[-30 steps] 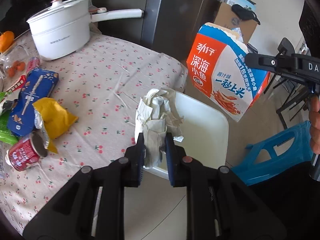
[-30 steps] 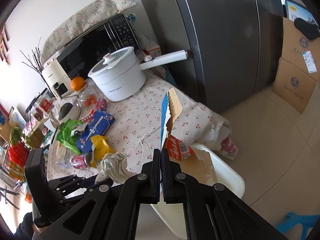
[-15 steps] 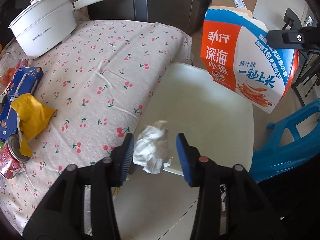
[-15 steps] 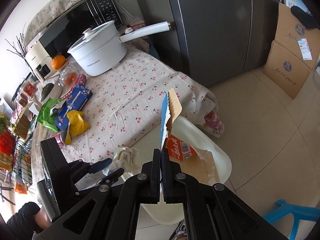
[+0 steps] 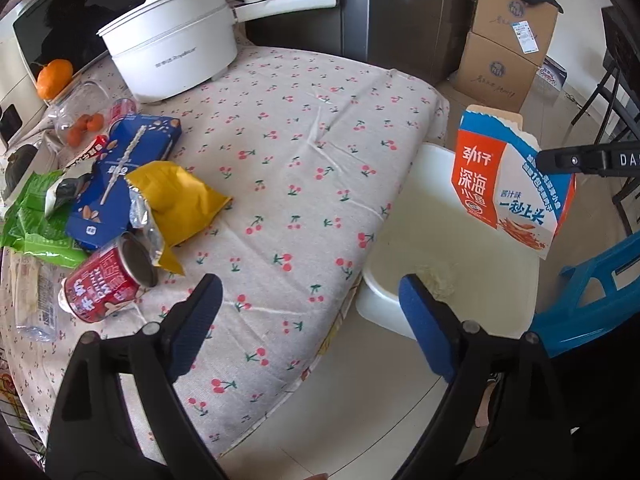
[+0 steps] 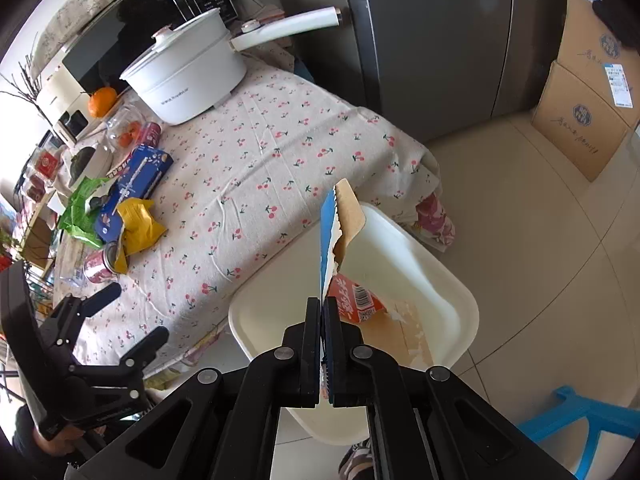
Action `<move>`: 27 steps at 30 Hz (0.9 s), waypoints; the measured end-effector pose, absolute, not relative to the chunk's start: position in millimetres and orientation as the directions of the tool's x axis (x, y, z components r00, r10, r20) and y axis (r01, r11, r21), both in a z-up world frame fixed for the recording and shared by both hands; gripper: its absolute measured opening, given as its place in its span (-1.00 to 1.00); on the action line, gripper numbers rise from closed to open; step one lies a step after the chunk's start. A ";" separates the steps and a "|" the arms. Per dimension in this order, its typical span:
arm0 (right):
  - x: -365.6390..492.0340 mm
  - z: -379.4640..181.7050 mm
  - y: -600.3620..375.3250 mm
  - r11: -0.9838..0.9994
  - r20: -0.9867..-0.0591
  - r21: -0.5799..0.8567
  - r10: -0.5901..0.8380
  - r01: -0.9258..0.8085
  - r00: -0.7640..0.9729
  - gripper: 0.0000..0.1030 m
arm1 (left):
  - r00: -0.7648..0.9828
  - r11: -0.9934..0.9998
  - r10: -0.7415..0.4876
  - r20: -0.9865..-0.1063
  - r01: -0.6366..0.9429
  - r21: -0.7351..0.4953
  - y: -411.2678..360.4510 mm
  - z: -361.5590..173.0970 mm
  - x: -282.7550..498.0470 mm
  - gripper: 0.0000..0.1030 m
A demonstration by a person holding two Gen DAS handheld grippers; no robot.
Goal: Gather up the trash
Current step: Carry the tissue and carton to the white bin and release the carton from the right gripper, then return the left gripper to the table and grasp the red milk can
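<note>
My left gripper [image 5: 308,304] is open wide and empty, above the table's edge beside the white bin [image 5: 404,204]. A crumpled paper wad [image 5: 436,278] lies inside the bin. My right gripper [image 6: 323,310] is shut on a torn orange and blue snack box [image 6: 340,236], holding it over the bin [image 6: 460,300]; the box also shows in the left wrist view [image 5: 508,184]. On the table lie a red can [image 5: 104,280], a yellow bag [image 5: 176,204], a blue box [image 5: 120,176] and a green wrapper [image 5: 36,224].
A white pot [image 5: 172,52] with a long handle stands at the table's back. Cardboard boxes [image 5: 504,48] stand by the grey fridge [image 6: 432,40]. A blue plastic stool [image 5: 592,292] is right of the bin. An orange [image 5: 54,76] and a jar sit far left.
My left gripper opened and let the paper wad go; the wad now lies in the bin. The left gripper has drawn back over the table. The right gripper still holds the box.
</note>
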State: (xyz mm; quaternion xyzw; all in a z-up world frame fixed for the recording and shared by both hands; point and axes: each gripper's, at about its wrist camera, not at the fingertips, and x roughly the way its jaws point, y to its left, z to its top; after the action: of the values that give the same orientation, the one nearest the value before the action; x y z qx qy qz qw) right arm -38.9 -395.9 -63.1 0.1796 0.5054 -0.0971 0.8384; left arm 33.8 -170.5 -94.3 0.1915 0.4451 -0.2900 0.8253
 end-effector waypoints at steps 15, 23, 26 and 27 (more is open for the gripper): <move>-13.5 -64.2 -370.5 0.927 -0.888 0.181 0.010 0.330 0.459 0.54 | 0.527 0.877 -0.237 -0.816 0.478 0.053 -99.9 -68.8 60.2 0.99; 11.7 -54.1 -346.6 0.944 -0.868 0.123 -0.047 0.306 0.494 0.62 | 0.562 0.913 -0.254 -0.787 0.408 -0.004 -47.1 -57.5 83.8 0.99; 23.8 -50.7 -334.5 0.953 -0.861 0.101 -0.061 0.287 0.505 0.64 | 0.540 0.924 -0.262 -0.800 0.378 -0.047 -27.4 -60.0 97.5 0.99; 28.1 -50.9 -329.9 0.954 -0.863 0.100 -0.058 0.281 0.503 0.64 | 0.532 0.927 -0.251 -0.809 0.373 -0.043 -22.6 -62.3 102.4 0.99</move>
State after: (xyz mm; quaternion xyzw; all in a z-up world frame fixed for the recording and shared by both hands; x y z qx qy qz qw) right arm 28.1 -329.9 -50.9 0.1141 0.4889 -0.0987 0.8592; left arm 102.4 -22.6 -62.3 0.0675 0.4496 -0.1787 0.8726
